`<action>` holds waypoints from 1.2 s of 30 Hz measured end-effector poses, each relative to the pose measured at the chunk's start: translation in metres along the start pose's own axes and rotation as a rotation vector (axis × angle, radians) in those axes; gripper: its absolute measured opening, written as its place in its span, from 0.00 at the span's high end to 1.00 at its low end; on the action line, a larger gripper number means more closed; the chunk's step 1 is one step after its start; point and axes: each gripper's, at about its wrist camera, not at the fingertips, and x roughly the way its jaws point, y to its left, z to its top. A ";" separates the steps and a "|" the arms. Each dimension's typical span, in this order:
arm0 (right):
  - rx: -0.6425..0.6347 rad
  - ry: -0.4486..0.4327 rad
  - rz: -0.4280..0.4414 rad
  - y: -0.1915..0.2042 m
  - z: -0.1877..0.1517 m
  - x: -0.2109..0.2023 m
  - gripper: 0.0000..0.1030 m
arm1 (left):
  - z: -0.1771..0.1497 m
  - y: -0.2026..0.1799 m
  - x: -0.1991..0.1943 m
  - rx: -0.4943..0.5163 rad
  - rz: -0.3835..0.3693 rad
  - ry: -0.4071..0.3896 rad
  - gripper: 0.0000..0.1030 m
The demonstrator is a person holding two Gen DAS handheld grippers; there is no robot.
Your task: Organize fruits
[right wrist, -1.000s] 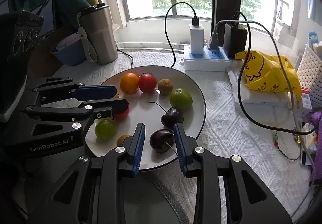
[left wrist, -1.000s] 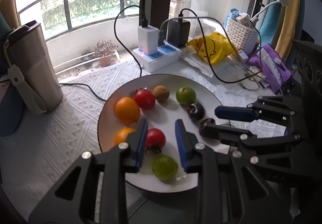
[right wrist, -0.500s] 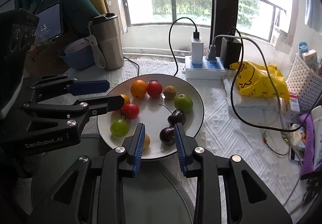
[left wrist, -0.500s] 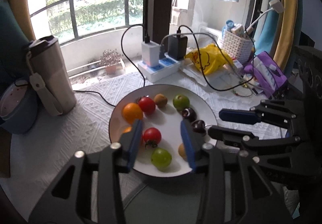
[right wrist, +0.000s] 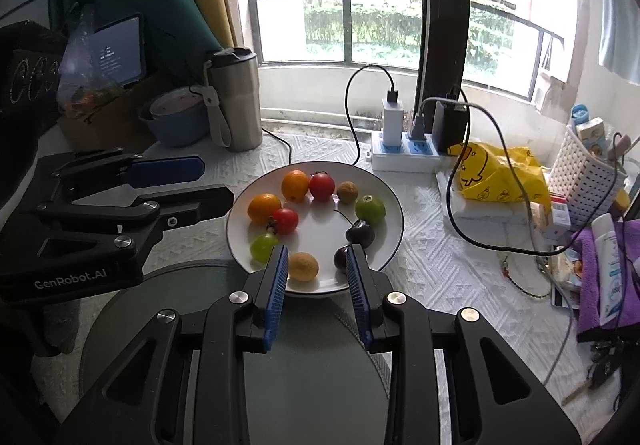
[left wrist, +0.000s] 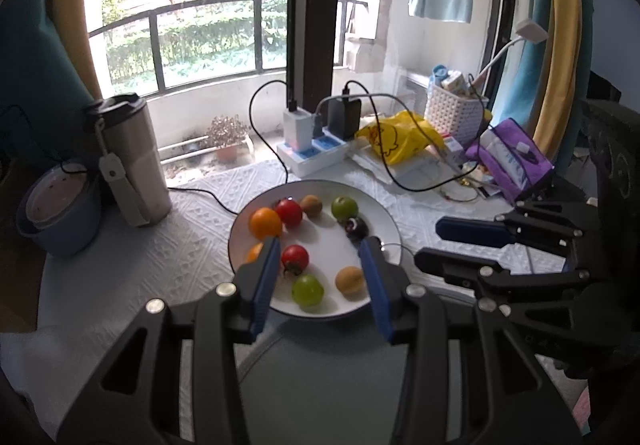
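Observation:
A white plate [left wrist: 384,217] [right wrist: 394,201] holds several small fruits: oranges [left wrist: 265,223] [right wrist: 295,185], red tomatoes [left wrist: 295,257] [right wrist: 322,185], green fruits [left wrist: 307,289] [right wrist: 370,208], brown fruits [left wrist: 350,282] [right wrist: 304,265] and dark cherries [left wrist: 356,227] [right wrist: 360,233]. My left gripper [left wrist: 320,257] is open and empty, held above the plate's near edge. My right gripper [right wrist: 316,263] is open and empty, held above the plate's near edge. Each gripper shows in the other's view, the right one [left wrist: 452,241] to the plate's right and the left one [right wrist: 212,185] to its left.
A steel tumbler [left wrist: 132,161] [right wrist: 234,101] and a blue bowl [left wrist: 60,213] [right wrist: 176,121] stand left of the plate. A white power strip with chargers and cables [left wrist: 312,153] [right wrist: 404,153] lies behind it. A yellow bag [right wrist: 496,173], white basket [right wrist: 584,181] and purple pouch [left wrist: 512,165] crowd the right.
Both grippers have pulled back and up from the plate, so it looks smaller and farther. The left gripper's jaws have opened wider. The fruits have not moved.

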 end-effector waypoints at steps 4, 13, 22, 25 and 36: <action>-0.011 -0.013 -0.006 0.008 -0.003 -0.013 0.69 | -0.006 -0.005 -0.016 -0.005 -0.001 -0.018 0.57; -0.034 -0.048 -0.018 0.029 -0.009 -0.043 0.69 | -0.022 -0.013 -0.059 -0.010 0.002 -0.072 0.56; -0.049 -0.086 -0.042 0.046 -0.016 -0.075 0.69 | -0.042 -0.020 -0.100 -0.016 0.007 -0.126 0.33; -0.054 -0.100 -0.049 0.053 -0.019 -0.087 0.69 | -0.047 -0.024 -0.113 -0.015 0.018 -0.144 0.32; -0.064 -0.161 -0.082 0.066 -0.029 -0.134 0.69 | -0.067 -0.039 -0.159 -0.040 0.044 -0.219 0.32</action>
